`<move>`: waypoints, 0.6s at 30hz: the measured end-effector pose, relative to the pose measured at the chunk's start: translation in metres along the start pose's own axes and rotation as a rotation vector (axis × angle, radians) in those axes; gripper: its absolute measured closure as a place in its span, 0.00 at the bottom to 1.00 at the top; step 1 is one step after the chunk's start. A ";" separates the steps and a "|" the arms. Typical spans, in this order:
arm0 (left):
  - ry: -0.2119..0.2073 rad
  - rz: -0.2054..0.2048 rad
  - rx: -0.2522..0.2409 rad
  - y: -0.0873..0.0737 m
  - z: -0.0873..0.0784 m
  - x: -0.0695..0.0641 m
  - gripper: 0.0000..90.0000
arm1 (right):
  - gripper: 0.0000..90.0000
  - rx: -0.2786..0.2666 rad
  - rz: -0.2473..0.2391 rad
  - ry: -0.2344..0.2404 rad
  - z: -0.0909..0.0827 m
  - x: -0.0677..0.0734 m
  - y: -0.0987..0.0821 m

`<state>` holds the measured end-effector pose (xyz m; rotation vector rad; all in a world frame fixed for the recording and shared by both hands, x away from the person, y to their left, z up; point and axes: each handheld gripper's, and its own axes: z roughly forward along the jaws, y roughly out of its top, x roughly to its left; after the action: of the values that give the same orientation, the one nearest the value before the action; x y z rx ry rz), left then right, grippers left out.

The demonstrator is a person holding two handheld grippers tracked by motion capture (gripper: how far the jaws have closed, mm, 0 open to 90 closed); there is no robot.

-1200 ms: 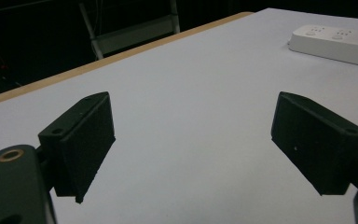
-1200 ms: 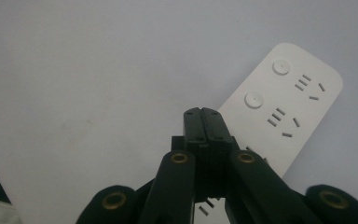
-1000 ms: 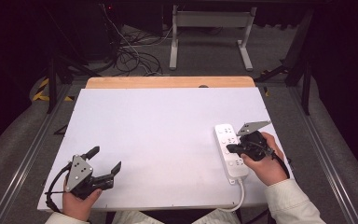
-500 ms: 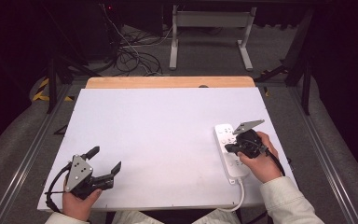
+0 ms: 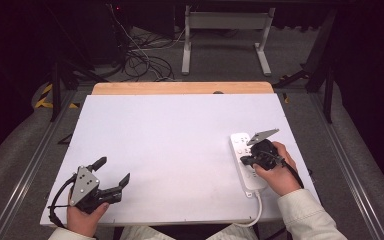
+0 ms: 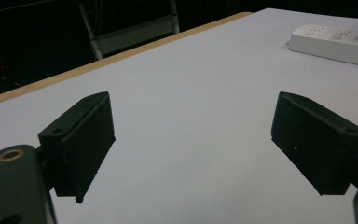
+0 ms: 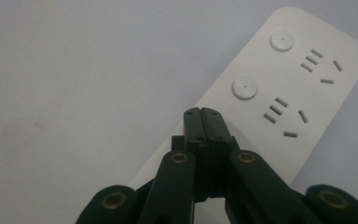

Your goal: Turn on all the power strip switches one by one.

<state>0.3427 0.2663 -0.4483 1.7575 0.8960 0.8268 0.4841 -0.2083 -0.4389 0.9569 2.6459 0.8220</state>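
We see a white desk with a wooden strip along its far edge, and a white power strip lying near the desk's right edge, its long side running roughly front to back, with a white cord leaving its near end and curling off the front of the desk. Our right hand holds the right gripper directly over the middle of the power strip; in the right gripper view its fingers are pressed together with nothing between them, their tips pointing down at the strip's top face just short of two round buttons and two sets of socket slots. We cannot tell whether the tips touch the plastic. Our left hand holds the left gripper at the desk's near left corner, well apart from the strip. In the left gripper view its fingers are spread wide over bare desk, gripping nothing, and the power strip shows far off at the upper right
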 end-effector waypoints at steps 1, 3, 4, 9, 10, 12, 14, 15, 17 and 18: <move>0.000 0.001 0.001 0.000 0.000 0.000 0.15 | 1.00 0.001 0.005 0.001 0.000 0.000 0.000; 0.000 0.000 0.000 0.000 0.000 0.000 0.15 | 1.00 0.002 0.005 0.002 0.000 0.000 0.000; -0.001 0.000 0.000 0.000 0.000 0.000 0.15 | 1.00 0.011 -0.001 -0.001 0.000 0.001 0.000; 0.001 0.001 -0.002 0.000 0.000 0.000 0.15 | 1.00 0.016 -0.006 -0.010 0.001 0.002 0.000; 0.000 0.001 -0.001 0.000 0.000 0.000 0.15 | 1.00 0.018 -0.010 -0.013 0.001 0.003 0.001; 0.002 0.006 0.001 0.000 0.000 0.000 0.15 | 1.00 0.030 -0.018 -0.026 0.002 0.005 0.002; 0.001 0.001 0.000 0.000 0.000 0.000 0.15 | 1.00 0.032 -0.017 -0.027 0.002 0.005 0.002; 0.000 0.001 -0.001 0.000 0.000 -0.001 0.15 | 1.00 0.036 -0.010 -0.026 0.002 0.005 0.002; 0.000 0.002 0.000 0.000 0.000 -0.001 0.15 | 1.00 0.040 -0.010 -0.025 0.003 0.005 0.003; 0.000 0.002 0.000 0.000 0.000 -0.001 0.15 | 1.00 0.045 -0.013 -0.033 0.003 0.006 0.003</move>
<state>0.3423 0.2659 -0.4484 1.7581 0.8944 0.8283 0.4825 -0.2014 -0.4396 0.9543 2.6502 0.7411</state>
